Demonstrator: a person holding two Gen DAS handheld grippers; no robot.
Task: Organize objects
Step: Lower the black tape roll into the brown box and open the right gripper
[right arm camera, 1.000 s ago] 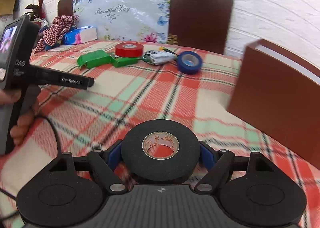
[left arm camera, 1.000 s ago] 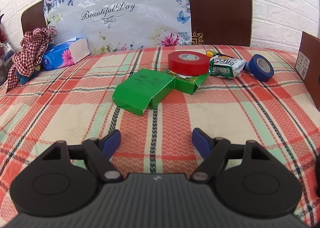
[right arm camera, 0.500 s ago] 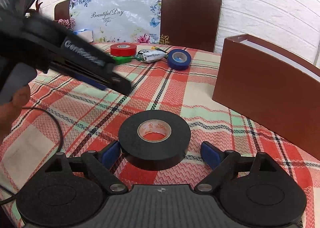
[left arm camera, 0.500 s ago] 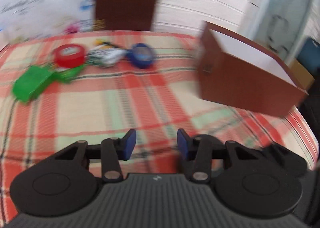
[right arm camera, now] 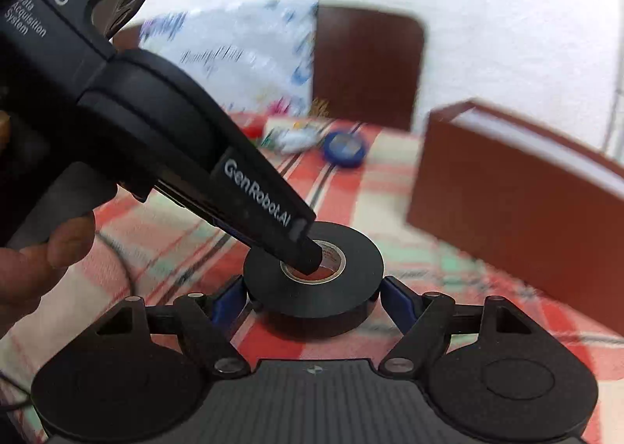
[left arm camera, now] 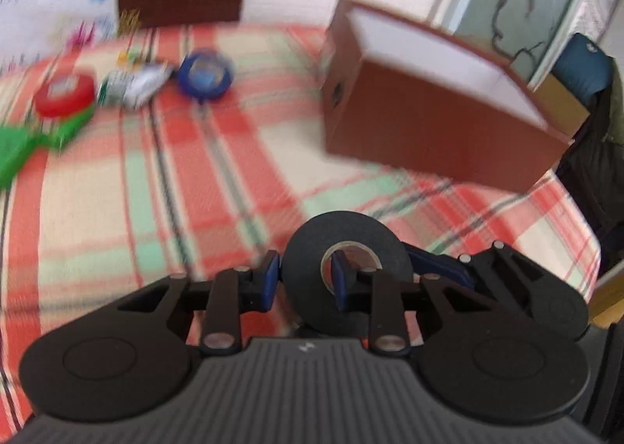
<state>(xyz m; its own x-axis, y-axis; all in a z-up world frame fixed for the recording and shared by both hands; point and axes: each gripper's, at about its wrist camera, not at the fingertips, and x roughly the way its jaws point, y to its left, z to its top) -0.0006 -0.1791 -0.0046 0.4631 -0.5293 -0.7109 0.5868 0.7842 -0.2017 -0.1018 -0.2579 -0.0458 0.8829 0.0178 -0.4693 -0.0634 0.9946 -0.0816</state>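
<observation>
A black tape roll (right arm camera: 312, 280) lies flat on the plaid cloth. My left gripper (left arm camera: 304, 282) is shut on the black tape roll (left arm camera: 345, 249): one finger sits in its core, the other outside its wall. In the right wrist view the left gripper's tip (right arm camera: 300, 245) reaches into the core. My right gripper (right arm camera: 314, 297) is open, its blue pads (right arm camera: 397, 297) on either side of the roll, not pressing it. A brown box (left arm camera: 440, 108) stands open-topped at the right.
At the far left lie a red tape roll (left arm camera: 64, 93), a green carton (left arm camera: 23, 143), a foil packet (left arm camera: 132, 83) and a blue tape roll (left arm camera: 204, 73). A chair back (right arm camera: 366, 61) and a white wall stand behind the table.
My left gripper swung right from the green carton to the black roll and shut on its wall. My right gripper released the roll onto the cloth and stays open around it.
</observation>
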